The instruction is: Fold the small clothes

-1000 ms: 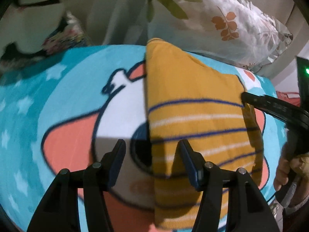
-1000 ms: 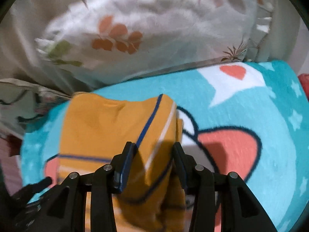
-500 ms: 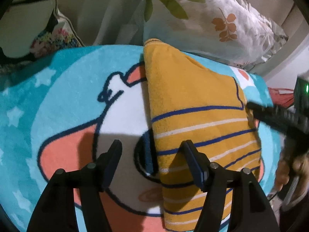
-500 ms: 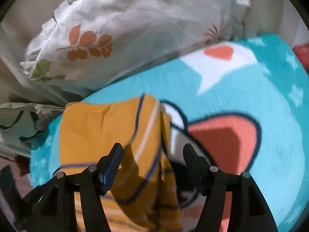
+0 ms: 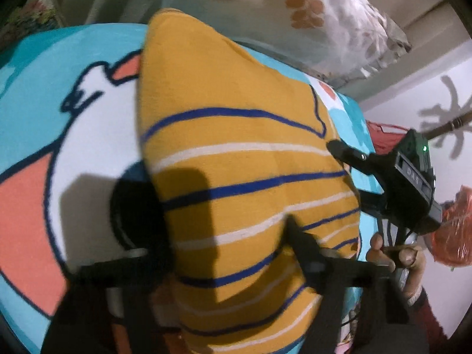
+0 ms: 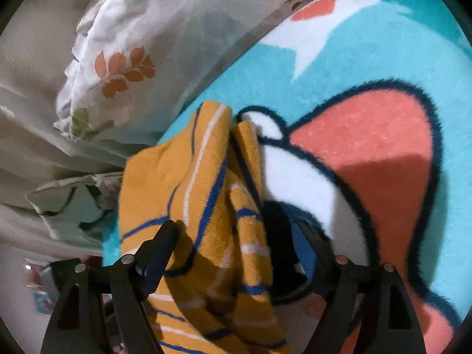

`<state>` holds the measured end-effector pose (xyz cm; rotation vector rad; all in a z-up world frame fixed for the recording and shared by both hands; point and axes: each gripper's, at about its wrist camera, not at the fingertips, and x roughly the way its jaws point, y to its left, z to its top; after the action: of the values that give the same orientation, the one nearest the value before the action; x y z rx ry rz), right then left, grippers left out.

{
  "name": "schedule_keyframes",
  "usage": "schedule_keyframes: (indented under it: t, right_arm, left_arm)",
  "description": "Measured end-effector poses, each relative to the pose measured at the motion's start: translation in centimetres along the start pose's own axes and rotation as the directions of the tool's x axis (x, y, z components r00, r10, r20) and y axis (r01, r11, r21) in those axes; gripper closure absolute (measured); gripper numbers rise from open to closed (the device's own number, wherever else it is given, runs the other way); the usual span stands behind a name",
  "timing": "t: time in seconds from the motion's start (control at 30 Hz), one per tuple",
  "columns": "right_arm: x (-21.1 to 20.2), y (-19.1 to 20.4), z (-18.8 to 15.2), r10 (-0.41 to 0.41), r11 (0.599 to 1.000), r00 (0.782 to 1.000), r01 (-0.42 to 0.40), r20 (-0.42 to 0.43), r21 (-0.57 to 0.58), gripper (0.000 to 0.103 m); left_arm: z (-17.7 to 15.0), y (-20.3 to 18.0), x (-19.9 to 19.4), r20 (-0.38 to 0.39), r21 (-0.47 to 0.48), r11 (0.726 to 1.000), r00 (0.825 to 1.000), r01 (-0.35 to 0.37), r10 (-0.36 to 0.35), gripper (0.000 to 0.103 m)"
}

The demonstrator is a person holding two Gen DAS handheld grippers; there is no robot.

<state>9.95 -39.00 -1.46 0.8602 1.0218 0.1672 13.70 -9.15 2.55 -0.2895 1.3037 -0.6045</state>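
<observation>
A mustard-yellow garment (image 5: pixel 242 135) with blue and white stripes lies folded on the teal cartoon blanket (image 5: pixel 35 88). My left gripper (image 5: pixel 221 221) hovers low over its near left part. Its jaws are closing with the cloth's left edge between them, and the blur hides any pinch. My right gripper (image 6: pixel 236 233) is opening. Its fingers (image 6: pixel 165 236) stand wide on either side of the garment's (image 6: pixel 203 183) bunched right edge, and the pads are off the cloth. In the left wrist view the right gripper (image 5: pixel 348 171) sits at the garment's right edge, held by a hand (image 5: pixel 383 253).
Leaf-print pillows (image 5: pixel 309 14) (image 6: pixel 141 44) lean along the far side of the blanket (image 6: pixel 368 67). A red plastic bag (image 5: pixel 454 230) lies to the right past the bed's edge, in front of a white wall (image 5: pixel 413 94).
The right gripper held a fold of the garment; its jaws have spread and the cloth has dropped between them. The left gripper has tipped down and shifted from beside the garment's edge to over it.
</observation>
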Motion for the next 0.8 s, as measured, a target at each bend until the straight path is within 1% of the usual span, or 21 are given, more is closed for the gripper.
schedule_keyframes:
  t: [0.03, 0.07, 0.1, 0.13, 0.2, 0.27, 0.33, 0.37, 0.4, 0.43, 0.47, 0.5, 0.53, 0.57, 0.63, 0.67, 0.73, 0.8]
  right_arm:
    - [0.3, -0.1, 0.0, 0.034, 0.999, 0.999, -0.033, -0.025, 0.014, 0.028]
    - [1.0, 0.1, -0.2, 0.092, 0.995, 0.993, -0.089, -0.078, 0.038, 0.046]
    - [1.1, 0.5, -0.4, 0.095, 0.995, 0.992, -0.093, -0.088, 0.030, 0.046]
    - [1.3, 1.5, -0.5, 0.086, 0.996, 0.991, -0.087, -0.099, -0.010, 0.046]
    - [1.5, 3.2, -0.8, 0.105, 0.992, 0.986, -0.113, -0.126, -0.052, 0.048]
    - [1.5, 4.9, -1.2, 0.117, 0.985, 0.982, -0.133, -0.146, -0.106, 0.050]
    - [1.7, 6.2, -1.5, 0.109, 0.979, 0.981, -0.134, -0.160, -0.156, 0.050]
    - [1.7, 6.3, -1.7, 0.101, 0.978, 0.982, -0.128, -0.162, -0.164, 0.050]
    - [1.9, 6.2, -1.9, 0.077, 0.979, 0.985, -0.104, -0.157, -0.173, 0.050]
    - [2.2, 5.8, -2.0, 0.034, 0.982, 0.989, -0.061, -0.145, -0.181, 0.050]
    - [2.5, 5.6, -1.9, -0.007, 0.982, 0.991, -0.019, -0.135, -0.190, 0.049]
    - [2.6, 5.1, -2.0, -0.054, 0.979, 0.991, 0.028, -0.123, -0.202, 0.045]
    - [2.3, 4.6, -2.0, -0.073, 0.978, 0.991, 0.048, -0.113, -0.203, 0.042]
    - [2.0, 4.3, -2.1, -0.082, 0.978, 0.991, 0.060, -0.105, -0.201, 0.040]
    - [1.0, 4.4, -2.0, -0.116, 0.973, 0.990, 0.098, -0.076, -0.209, 0.040]
    - [0.5, 4.9, -1.9, -0.148, 0.965, 0.988, 0.133, -0.050, -0.228, 0.040]
    - [-1.0, 6.3, -1.5, -0.241, 0.931, 0.970, 0.241, 0.034, -0.273, 0.040]
    - [-2.3, 8.2, -1.2, -0.285, 0.901, 0.951, 0.308, 0.118, -0.306, 0.040]
  left_arm:
    - [0.0, 0.2, -0.4, 0.006, -0.016, 1.000, 1.000, 0.020, -0.020, 0.066]
    - [0.1, 0.3, -1.1, 0.015, -0.030, 0.999, 1.000, 0.026, -0.025, 0.069]
    - [0.0, 0.2, -1.8, 0.030, -0.035, 0.999, 0.999, 0.016, -0.015, 0.070]
    - [-0.1, 0.1, -2.5, 0.044, -0.039, 0.999, 0.999, 0.005, -0.003, 0.071]
    - [-0.3, -0.1, -3.4, 0.062, -0.048, 0.999, 0.998, -0.009, 0.012, 0.071]
    - [-1.0, 0.1, -4.7, 0.084, -0.062, 0.997, 0.996, -0.040, 0.045, 0.071]
    - [-1.6, 0.6, -4.7, 0.084, -0.080, 0.994, 0.993, -0.077, 0.083, 0.068]
    - [-1.7, 1.0, -4.3, 0.066, -0.095, 0.991, 0.992, -0.097, 0.103, 0.063]
    - [-1.9, 1.5, -3.6, 0.036, -0.110, 0.985, 0.990, -0.129, 0.134, 0.054]
    - [-2.1, 1.9, -3.2, 0.007, -0.120, 0.981, 0.988, -0.153, 0.155, 0.050]
    - [-2.4, 2.2, -3.0, -0.004, -0.124, 0.980, 0.988, -0.154, 0.155, 0.046]
    - [-2.7, 2.2, -3.0, -0.006, -0.126, 0.982, 0.990, -0.143, 0.143, 0.045]
    - [-3.0, 2.1, -3.2, -0.004, -0.122, 0.982, 0.990, -0.142, 0.143, 0.045]
    - [-3.3, 1.7, -3.5, 0.003, -0.108, 0.982, 0.987, -0.157, 0.158, 0.044]
    - [-3.9, 1.1, -4.2, 0.026, -0.072, 0.975, 0.977, -0.211, 0.213, 0.044]
    - [-4.0, 1.0, -4.5, 0.034, -0.067, 0.972, 0.973, -0.226, 0.228, 0.043]
    - [-4.1, 1.0, -5.3, 0.050, -0.070, 0.966, 0.966, -0.249, 0.253, 0.043]
    - [-4.1, 0.8, -6.0, 0.078, -0.085, 0.958, 0.957, -0.274, 0.280, 0.043]
